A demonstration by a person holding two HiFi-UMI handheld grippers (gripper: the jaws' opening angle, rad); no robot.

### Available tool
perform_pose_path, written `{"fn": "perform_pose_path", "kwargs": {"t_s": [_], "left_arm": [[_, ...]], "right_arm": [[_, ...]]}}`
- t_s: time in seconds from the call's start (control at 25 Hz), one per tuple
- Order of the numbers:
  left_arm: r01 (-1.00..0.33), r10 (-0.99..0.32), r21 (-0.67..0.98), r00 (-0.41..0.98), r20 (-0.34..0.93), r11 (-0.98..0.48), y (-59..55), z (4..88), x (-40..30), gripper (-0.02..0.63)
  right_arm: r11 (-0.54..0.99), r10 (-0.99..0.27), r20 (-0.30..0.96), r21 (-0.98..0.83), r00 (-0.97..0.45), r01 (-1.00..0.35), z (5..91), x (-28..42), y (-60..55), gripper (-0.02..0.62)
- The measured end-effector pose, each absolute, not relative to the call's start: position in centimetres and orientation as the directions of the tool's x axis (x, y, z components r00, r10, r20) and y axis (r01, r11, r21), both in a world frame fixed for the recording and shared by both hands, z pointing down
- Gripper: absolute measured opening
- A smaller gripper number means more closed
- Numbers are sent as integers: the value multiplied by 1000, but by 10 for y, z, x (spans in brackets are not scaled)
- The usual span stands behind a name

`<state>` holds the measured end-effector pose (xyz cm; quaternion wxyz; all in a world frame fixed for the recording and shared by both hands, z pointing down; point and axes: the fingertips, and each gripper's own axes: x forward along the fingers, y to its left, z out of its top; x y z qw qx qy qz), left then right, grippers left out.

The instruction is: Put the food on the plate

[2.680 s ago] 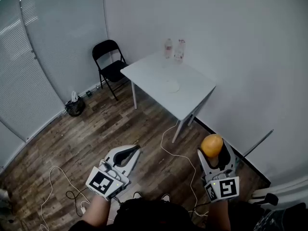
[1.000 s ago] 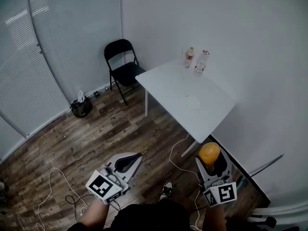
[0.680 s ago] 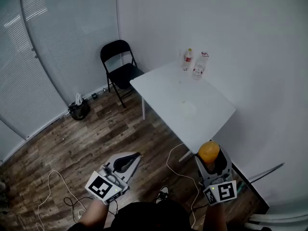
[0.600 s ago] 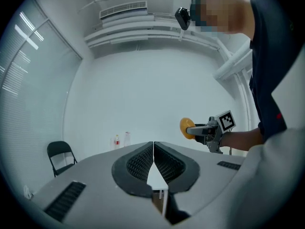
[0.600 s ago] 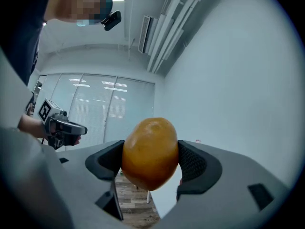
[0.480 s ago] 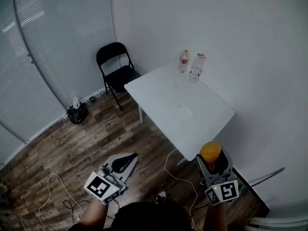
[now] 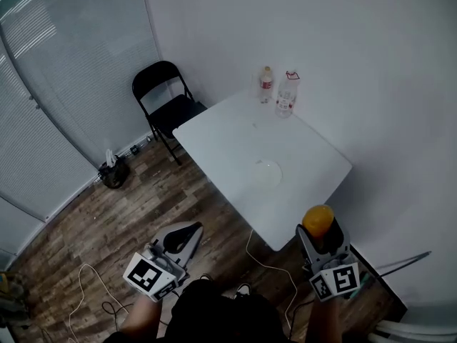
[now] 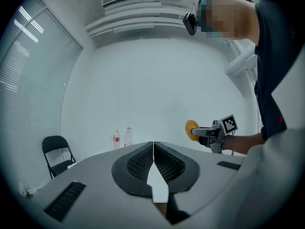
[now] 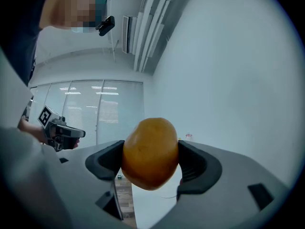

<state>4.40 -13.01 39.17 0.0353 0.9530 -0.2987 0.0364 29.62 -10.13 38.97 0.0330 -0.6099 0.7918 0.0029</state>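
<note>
An orange fruit (image 7: 317, 219) (image 9: 149, 152) is clamped between the jaws of my right gripper (image 7: 319, 224), which hangs in the air just off the near corner of the white table (image 7: 221, 138). A small clear plate (image 7: 267, 171) lies on the table's near half, ahead and left of the fruit. My left gripper (image 7: 180, 236) is shut with nothing in it, low at the left over the wooden floor. The left gripper view shows its jaws pressed together (image 8: 153, 159) and the fruit (image 8: 191, 130) off to the right.
Two plastic bottles (image 7: 277, 91) stand at the table's far corner by the wall. A black folding chair (image 7: 161, 98) sits left of the table. Cables (image 7: 270, 257) trail over the floor under the table's near edge. A dark bag (image 7: 114, 171) rests by the blinds.
The view has drawn closer to the table, whose near corner now lies just ahead of the right gripper. Both grippers keep their poses; the fruit stays held.
</note>
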Motion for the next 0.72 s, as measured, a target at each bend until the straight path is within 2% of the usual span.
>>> {"fn": "perform_pose_path", "kwargs": {"t_s": [0.2, 0.36, 0.72], "left_arm": [[-515, -510, 29, 854, 100, -857, -171, 399, 50, 23], [-488, -486, 8, 871, 73, -873, -237, 401, 51, 23], [-368, -364, 59, 929, 68, -928, -362, 415, 52, 23]], "right_arm": [[209, -978, -19, -49, -209, -977, 401, 294, -134, 365], [133, -991, -41, -86, -130, -987, 394, 302, -176, 365], [27, -1000, 5, -35, -27, -999, 386, 280, -272, 365]]}}
